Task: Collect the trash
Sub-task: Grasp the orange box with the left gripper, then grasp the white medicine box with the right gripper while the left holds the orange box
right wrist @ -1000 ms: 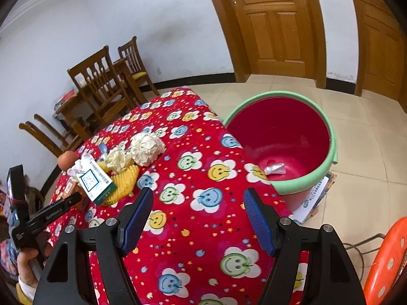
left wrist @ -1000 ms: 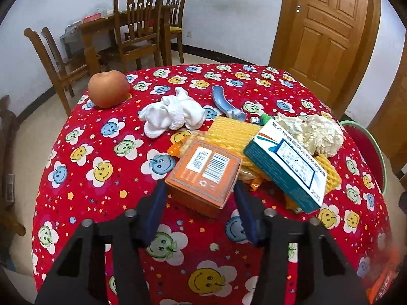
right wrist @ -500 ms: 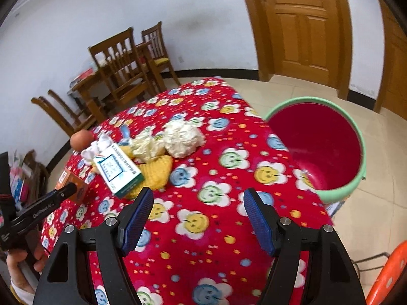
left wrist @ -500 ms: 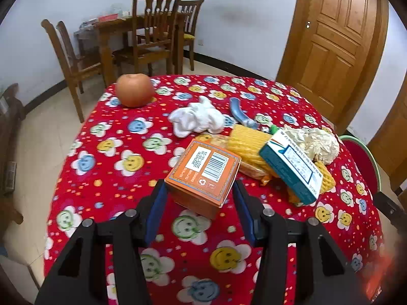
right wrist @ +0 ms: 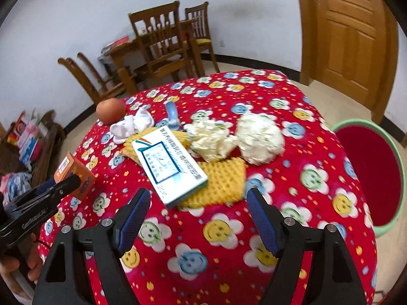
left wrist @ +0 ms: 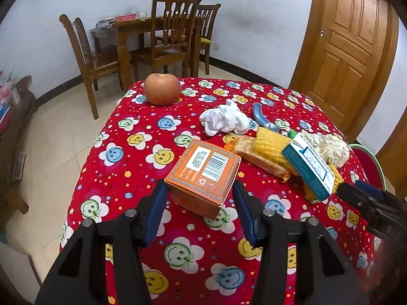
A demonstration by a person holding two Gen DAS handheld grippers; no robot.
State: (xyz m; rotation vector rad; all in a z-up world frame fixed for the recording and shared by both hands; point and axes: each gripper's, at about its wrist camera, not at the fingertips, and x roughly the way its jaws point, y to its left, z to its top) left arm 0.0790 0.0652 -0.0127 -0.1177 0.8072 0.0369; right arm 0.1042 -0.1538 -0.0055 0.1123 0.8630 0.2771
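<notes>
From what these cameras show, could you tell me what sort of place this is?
Most likely a dining room in a home: a wooden dining table with chairs, a panelled wooden door, and a tablecloth strewn with household litter.

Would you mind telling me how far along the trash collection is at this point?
Done: nothing shows in the visible part of the red bin. In hand: the left tool holds the orange box off the table; the right tool has just been opening, empty, near the white-and-teal box. Left: that box, the yellow foam net, two crumpled paper wads and a snack wrapper.
</notes>
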